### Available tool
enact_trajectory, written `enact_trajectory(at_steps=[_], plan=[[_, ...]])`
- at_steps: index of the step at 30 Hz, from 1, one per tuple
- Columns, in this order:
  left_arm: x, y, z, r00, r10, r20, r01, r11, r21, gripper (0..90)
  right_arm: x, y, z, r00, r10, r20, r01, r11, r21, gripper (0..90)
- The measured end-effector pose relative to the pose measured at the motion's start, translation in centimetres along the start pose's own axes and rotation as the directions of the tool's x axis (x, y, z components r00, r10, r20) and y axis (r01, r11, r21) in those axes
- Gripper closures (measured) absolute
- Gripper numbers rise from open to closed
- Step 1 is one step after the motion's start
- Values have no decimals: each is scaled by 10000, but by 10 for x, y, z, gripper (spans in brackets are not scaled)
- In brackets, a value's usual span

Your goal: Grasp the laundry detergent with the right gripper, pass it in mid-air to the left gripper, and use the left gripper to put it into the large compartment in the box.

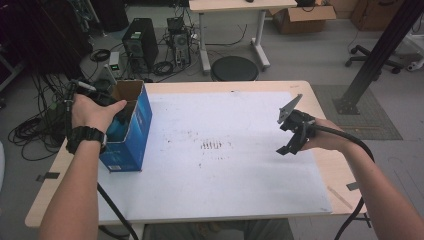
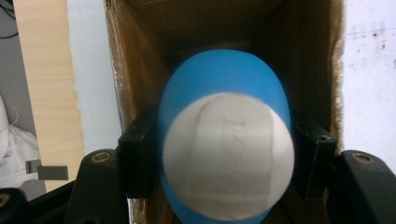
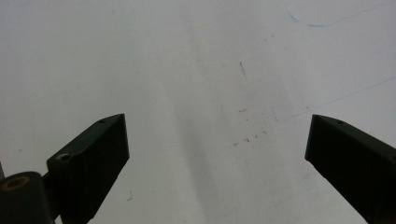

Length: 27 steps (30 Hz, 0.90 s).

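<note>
Your left gripper (image 2: 224,154) had its jaws clamped on a blue-and-white egg-shaped object (image 2: 226,140), held inside the open top of the blue carton (image 1: 131,131) at the table's (image 1: 320,100) left edge; the carton's print was too small to read; your right gripper (image 3: 217,154) hung wide open and empty over the white mat (image 1: 225,150).

A wooden table (image 1: 320,97) carries a white board (image 1: 240,170), a blue box (image 1: 134,131) upon it.
</note>
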<state>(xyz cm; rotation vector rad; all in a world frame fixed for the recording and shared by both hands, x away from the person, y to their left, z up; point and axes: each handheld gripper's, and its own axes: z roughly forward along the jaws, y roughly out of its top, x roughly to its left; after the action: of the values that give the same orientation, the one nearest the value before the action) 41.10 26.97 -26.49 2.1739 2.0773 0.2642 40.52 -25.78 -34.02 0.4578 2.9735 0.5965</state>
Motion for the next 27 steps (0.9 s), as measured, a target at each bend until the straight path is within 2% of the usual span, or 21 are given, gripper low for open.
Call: enact_trajectory(at_steps=[11, 27], plan=[[-1, -2, 9, 9999, 143, -69, -142, 9998, 130, 379, 1, 0, 2, 10000, 6, -22, -6, 10000, 52, 61], [-3, -1, 10, 9996, 221, -149, -218, 9995, 218, 374, 3, -1, 6, 9999, -8, -101, 9, 9999, 110, 61]])
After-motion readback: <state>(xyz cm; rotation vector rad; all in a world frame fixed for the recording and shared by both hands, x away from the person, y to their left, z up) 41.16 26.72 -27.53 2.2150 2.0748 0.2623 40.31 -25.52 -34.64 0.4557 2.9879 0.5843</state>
